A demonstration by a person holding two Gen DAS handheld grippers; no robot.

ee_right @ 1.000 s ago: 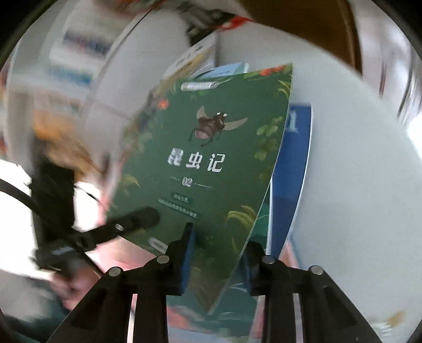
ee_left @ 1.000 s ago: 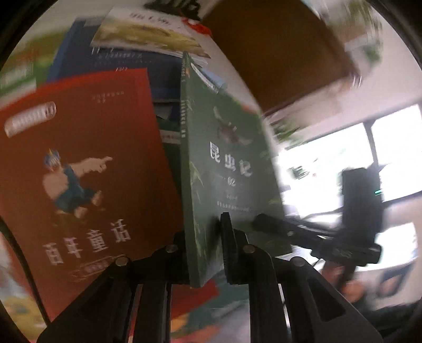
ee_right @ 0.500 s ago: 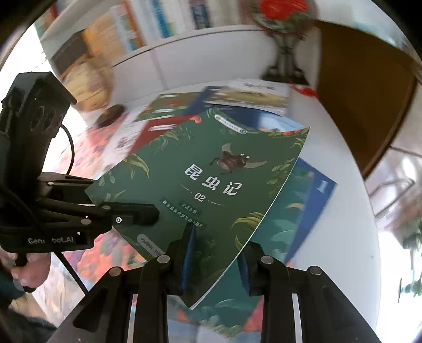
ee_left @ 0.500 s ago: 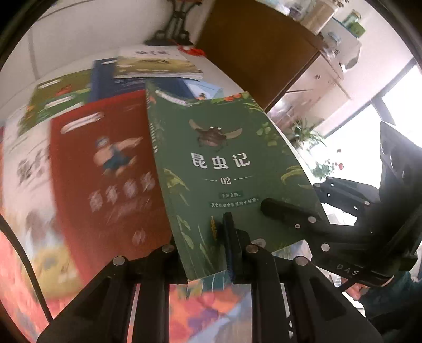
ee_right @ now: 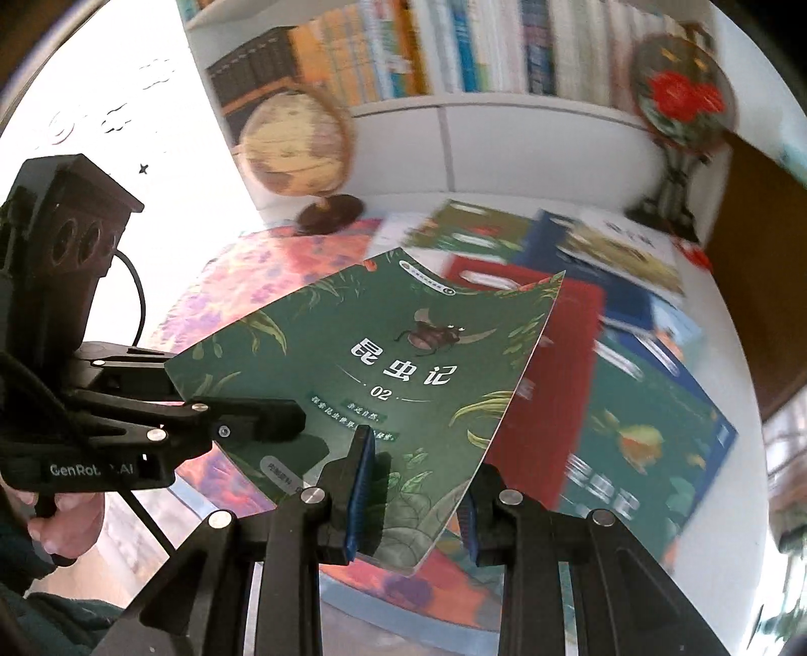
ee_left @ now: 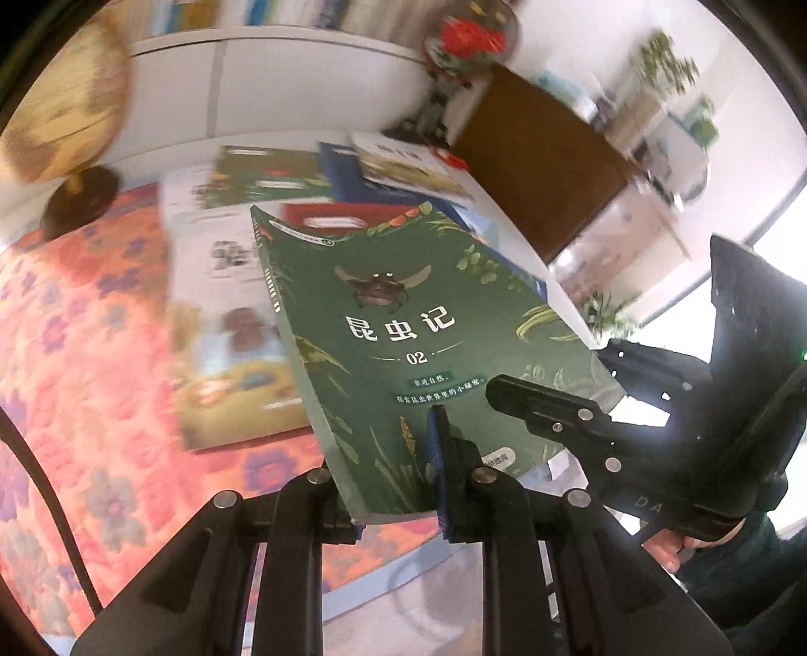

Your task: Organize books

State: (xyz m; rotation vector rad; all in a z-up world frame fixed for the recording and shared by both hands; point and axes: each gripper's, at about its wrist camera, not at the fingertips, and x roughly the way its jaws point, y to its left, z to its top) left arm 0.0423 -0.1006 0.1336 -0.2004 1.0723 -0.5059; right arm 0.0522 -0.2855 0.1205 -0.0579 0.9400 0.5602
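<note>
Book (ee_left: 403, 323), green with a beetle cover, hangs above the worktop (ee_right: 746, 323), clear of the scattered books (ee_right: 650, 444). Left tool (ee_left: 393, 484) grasps its near spine corner; right tool (ee_right: 418, 499) grasps its near right edge, both angled downward. Only the right view shows the bookshelf (ee_right: 403, 45).

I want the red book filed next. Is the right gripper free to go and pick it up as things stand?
Probably not: the right gripper is clamped on the green book, which also covers part of the red book.
</note>
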